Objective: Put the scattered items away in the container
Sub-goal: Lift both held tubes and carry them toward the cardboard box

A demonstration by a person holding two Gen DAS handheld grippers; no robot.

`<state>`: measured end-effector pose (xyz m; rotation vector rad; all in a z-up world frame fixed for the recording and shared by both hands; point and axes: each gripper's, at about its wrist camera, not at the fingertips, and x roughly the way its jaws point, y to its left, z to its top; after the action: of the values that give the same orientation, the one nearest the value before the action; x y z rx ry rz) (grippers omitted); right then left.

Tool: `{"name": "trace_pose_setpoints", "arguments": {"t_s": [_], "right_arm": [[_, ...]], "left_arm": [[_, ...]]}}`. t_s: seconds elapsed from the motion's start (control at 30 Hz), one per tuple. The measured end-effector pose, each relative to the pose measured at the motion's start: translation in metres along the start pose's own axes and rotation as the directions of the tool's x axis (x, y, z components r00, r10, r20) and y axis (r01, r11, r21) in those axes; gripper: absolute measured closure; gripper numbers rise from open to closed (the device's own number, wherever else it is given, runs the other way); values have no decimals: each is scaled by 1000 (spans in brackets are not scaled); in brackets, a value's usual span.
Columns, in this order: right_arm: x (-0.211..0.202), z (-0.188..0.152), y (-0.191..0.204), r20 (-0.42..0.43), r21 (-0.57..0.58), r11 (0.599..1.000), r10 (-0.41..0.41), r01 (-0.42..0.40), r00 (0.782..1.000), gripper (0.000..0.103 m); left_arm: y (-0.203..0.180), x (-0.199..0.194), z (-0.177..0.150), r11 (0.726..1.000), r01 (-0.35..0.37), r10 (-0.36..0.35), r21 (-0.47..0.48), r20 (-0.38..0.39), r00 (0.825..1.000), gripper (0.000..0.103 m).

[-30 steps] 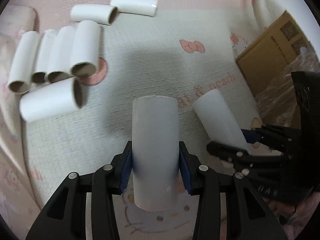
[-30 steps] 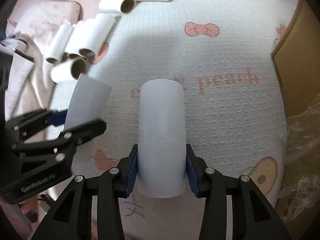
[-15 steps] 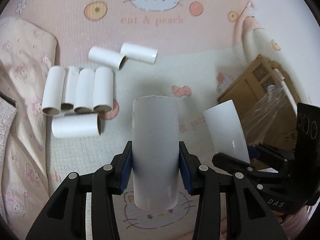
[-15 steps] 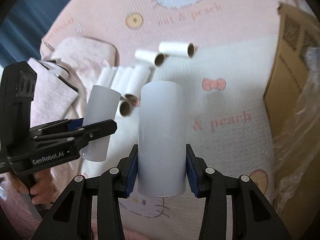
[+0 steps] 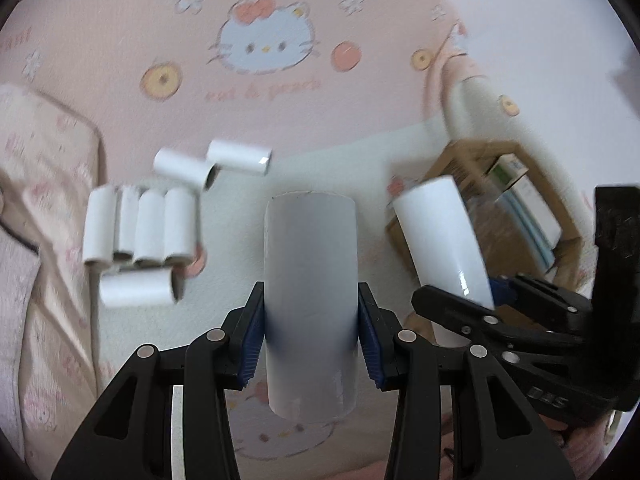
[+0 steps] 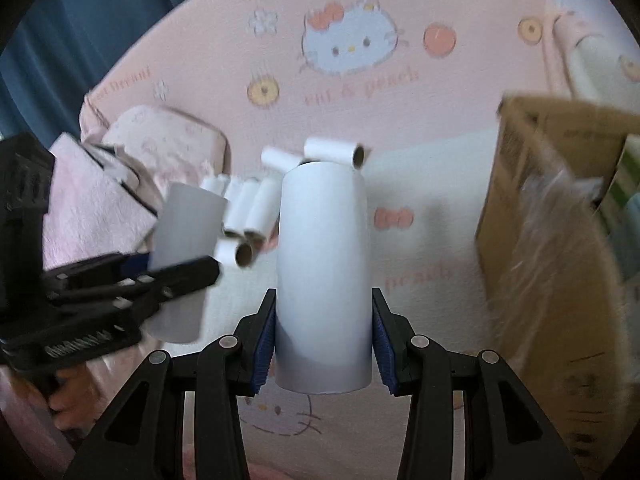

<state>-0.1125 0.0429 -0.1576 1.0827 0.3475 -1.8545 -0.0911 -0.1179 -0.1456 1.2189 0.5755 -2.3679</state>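
Note:
My left gripper (image 5: 311,340) is shut on a white paper tube (image 5: 310,300), held high above the bed. My right gripper (image 6: 323,340) is shut on another white paper tube (image 6: 323,272). Each gripper shows in the other's view, the right one (image 5: 480,312) with its tube (image 5: 440,240), the left one (image 6: 132,280) with its tube (image 6: 184,232). Several more white tubes (image 5: 140,228) lie in a cluster on the white mat, also in the right wrist view (image 6: 256,208). The open cardboard box (image 5: 500,208) stands at the right, also in the right wrist view (image 6: 560,200).
A pink cartoon-print blanket (image 5: 264,48) covers the bed. A folded pink cloth (image 6: 92,200) lies at the left. The box holds plastic wrap (image 6: 560,248) and packages (image 5: 528,200). A blue curtain (image 6: 60,20) hangs behind at the left.
Both grippers have risen well above the mat with their tubes; the tube cluster looks smaller and farther, and the box's open top has come into view.

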Motion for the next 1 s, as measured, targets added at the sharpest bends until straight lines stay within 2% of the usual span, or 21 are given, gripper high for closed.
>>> {"name": "trace_pose_setpoints", "arguments": {"t_s": [0.17, 0.27, 0.33, 0.4, 0.47, 0.6, 0.7, 0.77, 0.83, 0.9, 0.97, 1.0], "right_arm": [[-54, 38, -4, 99, -8, 999, -44, 45, 994, 62], [-85, 58, -18, 168, 56, 998, -39, 30, 985, 62], [-104, 66, -31, 234, 94, 995, -39, 17, 971, 62], [-113, 67, -43, 254, 115, 993, -29, -1, 967, 62], [-115, 63, -53, 238, 125, 992, -26, -4, 971, 62], [-112, 55, -81, 105, 162, 986, -65, 48, 992, 62], [-121, 47, -101, 90, 174, 977, -141, 124, 986, 62], [-127, 43, -117, 66, 216, 968, -144, 126, 987, 62], [-130, 38, -137, 45, 261, 961, -105, 90, 993, 62], [-125, 31, -162, 16, 334, 943, -11, 5, 1000, 62], [-120, 27, -176, 3, 381, 922, 72, -68, 997, 62], [-119, 23, -182, 5, 396, 915, 79, -75, 997, 62]], "left_arm": [[-34, -10, 25, 997, 62, -65, 52, 55, 996, 57], [-54, -17, 38, 992, 75, -84, 102, 84, 993, 57], [-65, -18, 45, 988, 86, -97, 125, 86, 992, 57], [-76, -17, 52, 985, 89, -102, 150, 82, 991, 57], [-89, -17, 56, 979, 82, -98, 185, 82, 992, 57], [-117, -12, 59, 964, 61, -86, 259, 84, 993, 57], [-138, -3, 63, 954, 73, -98, 291, 73, 992, 57], [-154, 3, 66, 946, 89, -115, 313, 63, 991, 57], [-168, 10, 69, 938, 99, -123, 333, 53, 991, 57], [-182, 18, 73, 928, 127, -148, 350, 33, 988, 57], [-195, 28, 79, 919, 170, -184, 355, 7, 983, 57], [-202, 33, 82, 917, 188, -198, 352, -6, 980, 57]]}}
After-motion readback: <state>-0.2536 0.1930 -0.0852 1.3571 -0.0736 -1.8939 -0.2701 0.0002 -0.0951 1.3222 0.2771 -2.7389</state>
